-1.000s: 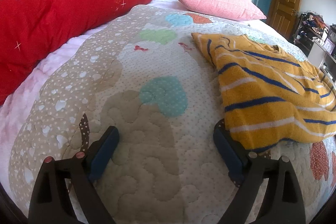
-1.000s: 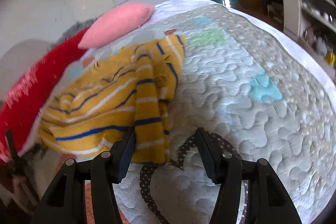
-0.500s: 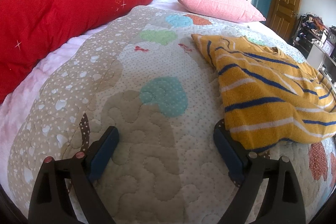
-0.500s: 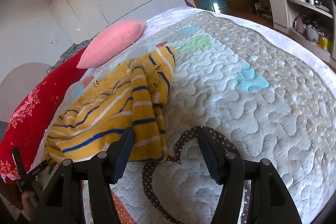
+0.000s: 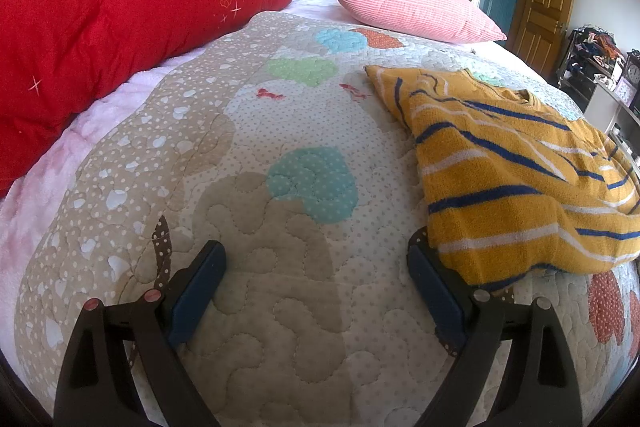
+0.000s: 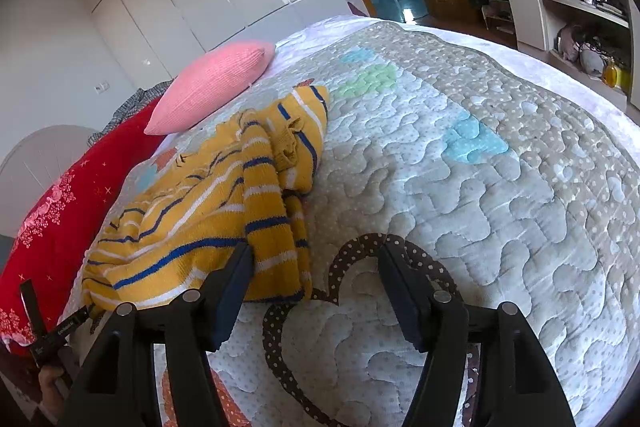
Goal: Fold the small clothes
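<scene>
We see a bed covered by a quilted bedspread (image 5: 280,307) patterned with dots and pastel hearts. A small mustard-yellow sweater (image 5: 520,187) with blue and white stripes lies loosely folded and rumpled on the quilt.

In the left wrist view, the left gripper (image 5: 316,279) hangs above bare quilt with its blue-padded jaws spread wide and nothing between them. The sweater lies to its right, its near hem just beside the right finger (image 5: 436,291).

In the right wrist view, the right gripper (image 6: 316,283) has just been opening, and its jaws now stand apart. Only the quilt and the corner of the sweater's (image 6: 224,219) hem show between them. The sweater lies to the left and further away.

At the far end sit a pink pillow (image 5: 416,7) and a red floral duvet (image 5: 112,23), far left.
</scene>
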`<state>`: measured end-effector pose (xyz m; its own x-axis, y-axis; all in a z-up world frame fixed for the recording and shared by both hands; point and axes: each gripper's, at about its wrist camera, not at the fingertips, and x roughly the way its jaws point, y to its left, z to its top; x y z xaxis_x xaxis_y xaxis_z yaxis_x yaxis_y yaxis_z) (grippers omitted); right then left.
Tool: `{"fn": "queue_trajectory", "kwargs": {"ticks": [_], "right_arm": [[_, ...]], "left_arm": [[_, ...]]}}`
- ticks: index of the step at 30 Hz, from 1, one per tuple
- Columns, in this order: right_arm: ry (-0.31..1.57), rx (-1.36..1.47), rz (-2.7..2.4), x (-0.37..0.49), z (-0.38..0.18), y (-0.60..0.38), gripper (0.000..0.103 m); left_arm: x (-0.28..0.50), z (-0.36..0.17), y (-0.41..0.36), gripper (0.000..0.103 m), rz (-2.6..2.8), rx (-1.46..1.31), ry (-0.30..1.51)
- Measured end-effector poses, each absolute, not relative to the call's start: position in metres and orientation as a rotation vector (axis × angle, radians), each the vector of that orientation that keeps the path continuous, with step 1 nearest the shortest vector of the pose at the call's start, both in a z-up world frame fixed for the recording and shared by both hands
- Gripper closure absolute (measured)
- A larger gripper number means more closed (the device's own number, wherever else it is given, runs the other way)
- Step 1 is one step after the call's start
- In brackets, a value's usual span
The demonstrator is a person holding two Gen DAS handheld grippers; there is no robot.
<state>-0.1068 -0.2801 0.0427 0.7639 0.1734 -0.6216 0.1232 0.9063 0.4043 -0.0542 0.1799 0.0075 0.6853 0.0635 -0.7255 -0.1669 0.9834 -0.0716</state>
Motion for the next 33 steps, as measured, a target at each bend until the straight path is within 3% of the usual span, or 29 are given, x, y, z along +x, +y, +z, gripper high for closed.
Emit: {"fn": "queue_trajectory", "kwargs": {"ticks": [20, 33], "right_arm": [[0.690, 0.430, 0.030, -0.112, 0.038, -0.279, 0.032], [0.661, 0.378, 0.058, -0.113, 0.033, -0.273, 0.024]], "left_arm": [[-0.062, 0.013, 0.178, 0.011, 0.168, -0.142, 0.815], [-0.072, 0.046, 0.182, 0.011, -0.026, -0.472, 0.765]]}}
